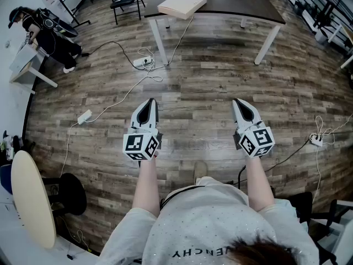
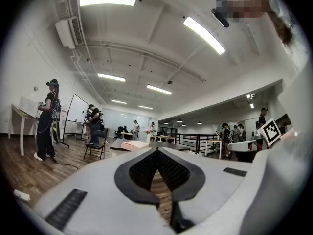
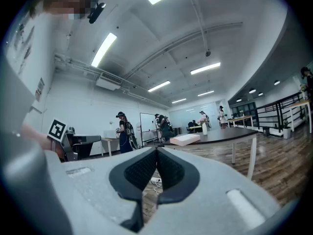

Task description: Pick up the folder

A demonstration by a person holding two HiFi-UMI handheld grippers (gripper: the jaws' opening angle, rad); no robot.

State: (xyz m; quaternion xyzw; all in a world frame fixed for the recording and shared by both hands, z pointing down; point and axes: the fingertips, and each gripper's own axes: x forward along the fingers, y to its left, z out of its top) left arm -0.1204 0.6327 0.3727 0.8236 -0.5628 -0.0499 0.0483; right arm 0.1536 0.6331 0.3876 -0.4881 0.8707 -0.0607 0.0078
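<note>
**At the tabletop's near corner, a folder lies untouched**

Over the wood-plank floor [image 1: 193,93], a person holds the left gripper [image 1: 150,101] and the right gripper [image 1: 238,101] level and side by side. Both point toward a dark tabletop [image 1: 242,1] ahead. Each gripper's jaws are pressed together at the tips, with nothing between them. The pale folder [image 1: 182,3] lies flat on the near left corner of the tabletop, well apart from both grippers. A white power strip [image 1: 141,62] sits on the floor between the grippers and the table's white legs. Another person [image 1: 47,32] is at far left beside a white desk [image 1: 25,65].
</note>
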